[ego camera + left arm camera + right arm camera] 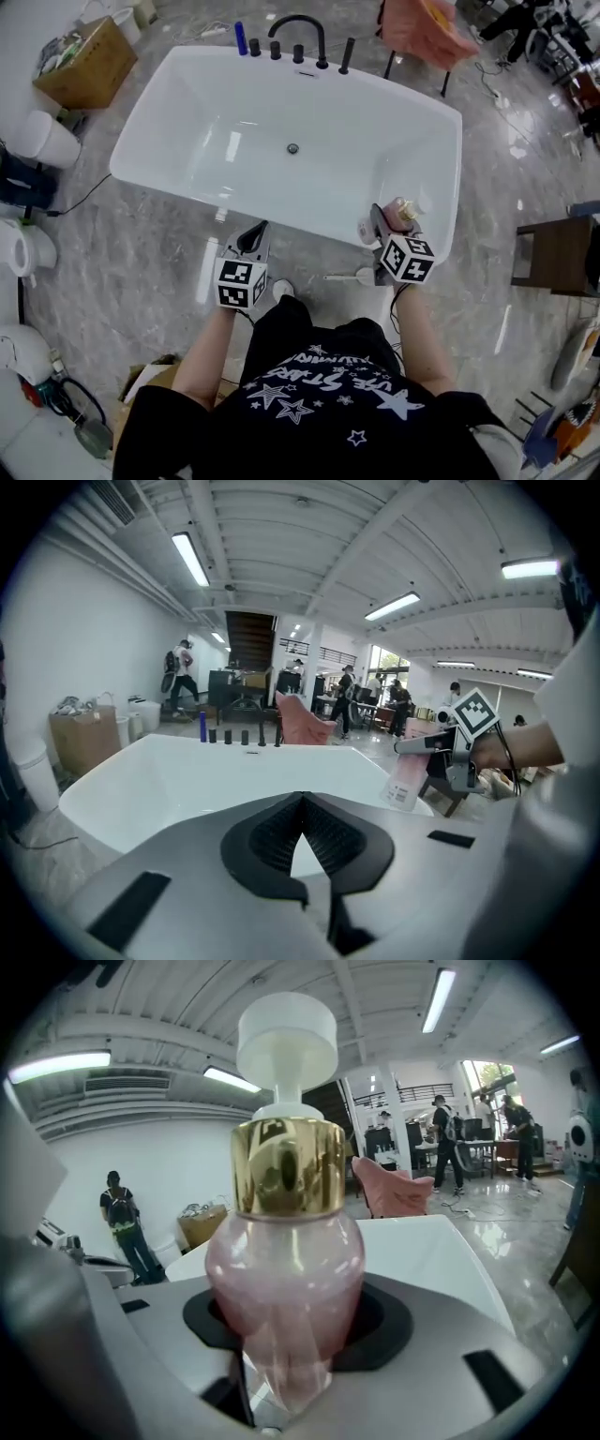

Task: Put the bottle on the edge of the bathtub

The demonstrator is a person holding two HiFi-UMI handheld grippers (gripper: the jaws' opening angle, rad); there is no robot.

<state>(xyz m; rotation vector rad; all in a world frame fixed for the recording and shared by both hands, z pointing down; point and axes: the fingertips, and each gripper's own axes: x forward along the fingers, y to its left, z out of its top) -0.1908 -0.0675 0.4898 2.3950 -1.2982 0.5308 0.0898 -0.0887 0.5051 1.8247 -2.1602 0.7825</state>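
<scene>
— Bottle (284,1269) first: what's it like?

— Clear pink body, round at the shoulder and narrowing lower down. Above that sits a shiny gold collar, then a white pump head. The left gripper view shows a pale label with dark print low on the body.

— Who has it?

— The right hand-held gripper (389,223). Its jaws are closed in against the lower part of the pink body, one on each side, and the gold collar and pump stand clear above them.

— Where is it, then?

— At the near right corner of the bathtub (187,183), on the person's side. In the head view it sits right over the white rim there. From the left gripper view it leans slightly and its base is just at the rim, but I can't tell whether it touches.

— And the other one?

— The left hand-held gripper (254,238) has nothing in it. Its ribbed black pads (323,836) meet at the tips, leaving only a small wedge of light behind them. It hangs near the tub's near wall, over the grey marble floor (141,272), well apart from the bottle.

— Anything on the far rim?

— A black arched faucet (298,28) with black knobs beside it and a small blue bottle (241,37) at the left end of that row. Beyond the rim stands a pink chair (422,28), and a cardboard box (86,61) sits off the far left corner.
</scene>
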